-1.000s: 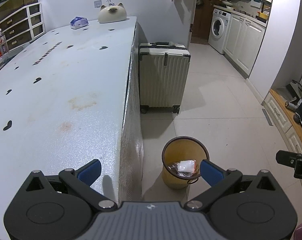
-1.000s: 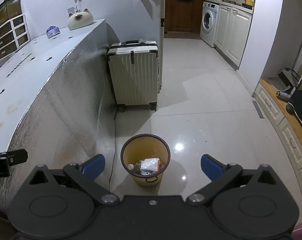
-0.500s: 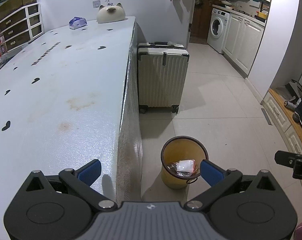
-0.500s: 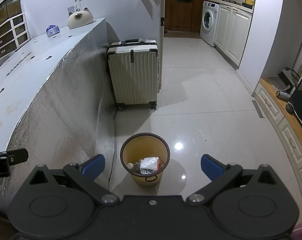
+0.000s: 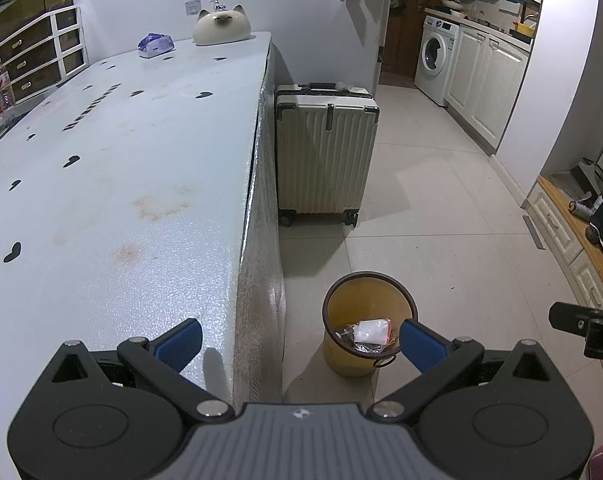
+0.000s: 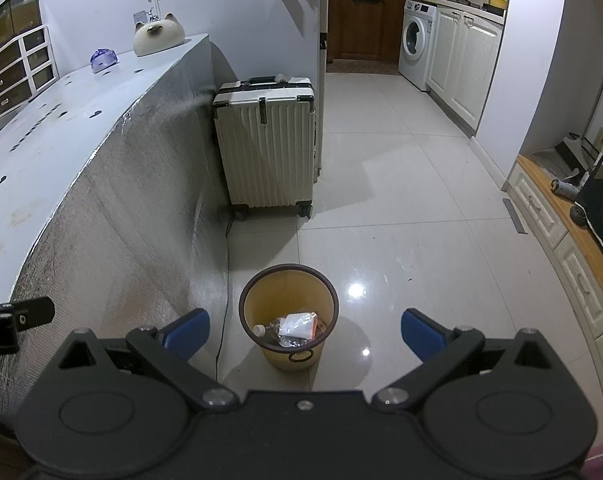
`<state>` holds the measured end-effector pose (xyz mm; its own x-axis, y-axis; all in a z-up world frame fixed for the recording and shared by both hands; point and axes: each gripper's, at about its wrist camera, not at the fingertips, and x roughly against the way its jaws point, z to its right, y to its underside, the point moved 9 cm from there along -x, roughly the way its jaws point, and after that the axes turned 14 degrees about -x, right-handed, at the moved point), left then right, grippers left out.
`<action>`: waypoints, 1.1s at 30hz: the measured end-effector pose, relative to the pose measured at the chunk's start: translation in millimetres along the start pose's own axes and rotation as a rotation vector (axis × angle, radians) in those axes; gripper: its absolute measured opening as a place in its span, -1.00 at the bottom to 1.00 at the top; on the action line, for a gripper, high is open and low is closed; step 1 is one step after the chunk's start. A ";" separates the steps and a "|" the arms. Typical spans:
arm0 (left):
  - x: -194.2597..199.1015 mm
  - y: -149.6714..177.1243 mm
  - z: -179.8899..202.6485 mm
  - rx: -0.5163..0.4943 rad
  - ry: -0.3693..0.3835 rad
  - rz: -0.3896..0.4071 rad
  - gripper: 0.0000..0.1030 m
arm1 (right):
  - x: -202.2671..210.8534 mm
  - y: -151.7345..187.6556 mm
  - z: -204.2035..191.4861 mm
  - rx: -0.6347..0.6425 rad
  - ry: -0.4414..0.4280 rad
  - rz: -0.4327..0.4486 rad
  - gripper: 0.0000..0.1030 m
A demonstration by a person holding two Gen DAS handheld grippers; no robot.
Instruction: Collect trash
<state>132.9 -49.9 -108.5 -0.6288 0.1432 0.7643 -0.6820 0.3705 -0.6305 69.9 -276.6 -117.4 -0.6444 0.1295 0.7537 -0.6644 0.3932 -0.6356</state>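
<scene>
A yellow waste bin (image 5: 341, 364) (image 6: 297, 354) with a dark rim stands on the tiled floor beside the table's end. Inside it lie a white plastic packet (image 5: 368, 330) (image 6: 297, 324), clear wrappers and a small bottle (image 6: 259, 330). My left gripper (image 5: 299, 342) is open and empty, held above the table edge and the bin. My right gripper (image 6: 305, 330) is open and empty, above and in front of the bin. The right gripper's finger (image 5: 581, 322) shows at the right edge of the left wrist view.
A long white table (image 5: 121, 184) with dark marks and stains carries a cat-shaped ornament (image 5: 220, 26) and a blue wrapped pack (image 5: 155, 45) at its far end. A cream suitcase (image 5: 325, 152) (image 6: 267, 148) stands on the floor. A black cable (image 6: 225, 280) runs along the table's side.
Both views have shifted slightly; the bin sits a little lower and nearer in the left wrist view. Both grippers stay open and empty.
</scene>
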 end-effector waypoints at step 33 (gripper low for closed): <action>0.2 0.3 1.1 -0.002 0.000 0.000 1.00 | -2.4 -0.4 1.0 -0.001 0.003 -0.005 1.00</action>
<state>132.1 -50.8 -108.7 -0.6287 0.1428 0.7644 -0.6815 0.3723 -0.6301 71.5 -278.0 -119.2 -0.6398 0.1303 0.7574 -0.6672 0.3949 -0.6316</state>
